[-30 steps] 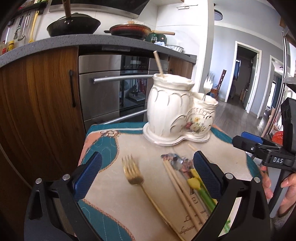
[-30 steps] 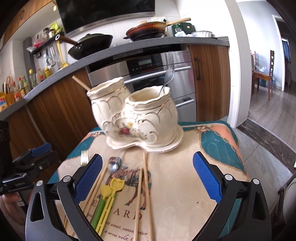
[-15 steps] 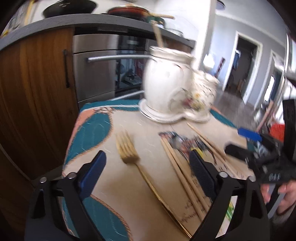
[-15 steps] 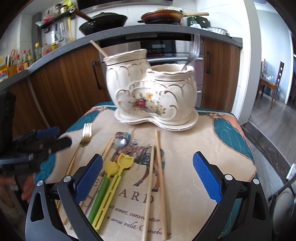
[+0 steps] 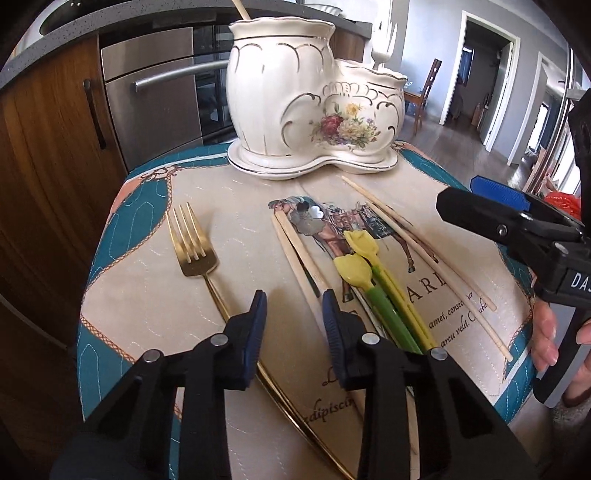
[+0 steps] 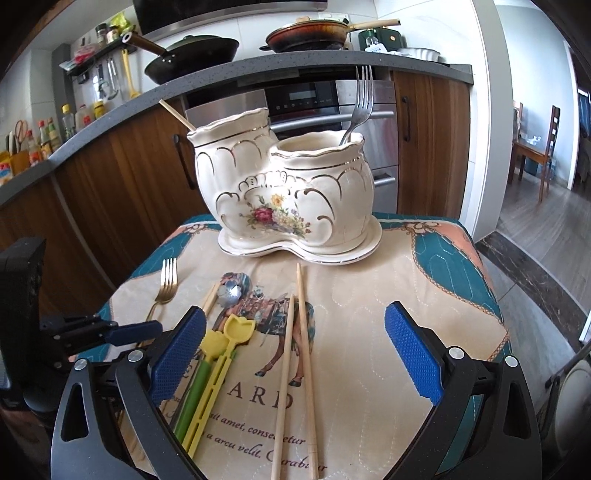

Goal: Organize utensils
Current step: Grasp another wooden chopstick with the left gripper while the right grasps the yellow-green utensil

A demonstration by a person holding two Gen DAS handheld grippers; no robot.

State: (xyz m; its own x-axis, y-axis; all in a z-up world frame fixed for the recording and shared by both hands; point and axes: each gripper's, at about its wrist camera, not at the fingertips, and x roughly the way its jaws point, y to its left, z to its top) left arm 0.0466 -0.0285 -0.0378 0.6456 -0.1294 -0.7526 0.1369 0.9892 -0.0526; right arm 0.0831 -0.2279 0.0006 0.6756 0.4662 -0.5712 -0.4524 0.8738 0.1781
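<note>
A cream ceramic double utensil holder (image 5: 314,107) (image 6: 284,199) stands at the far side of a printed cloth; a chopstick sits in its taller pot, a silver fork (image 6: 358,103) in the lower one. On the cloth lie a gold fork (image 5: 194,251) (image 6: 166,284), a spoon (image 5: 308,221), two yellow-green utensils (image 5: 373,280) (image 6: 210,365) and wooden chopsticks (image 5: 424,254) (image 6: 301,350). My left gripper (image 5: 293,310) hovers low, jaws narrowed but apart, empty, straddling a chopstick beside the gold fork's handle. My right gripper (image 6: 295,350) is wide open above the chopsticks.
The cloth (image 6: 424,295) covers a small table in front of a steel oven (image 5: 155,96) and wooden cabinets (image 6: 122,192). Pans (image 6: 306,33) sit on the counter above. Floor drops off to the right (image 6: 535,236).
My left gripper has lowered toward the cloth and its jaws have narrowed a lot. The right gripper has stayed wide open, shifted slightly.
</note>
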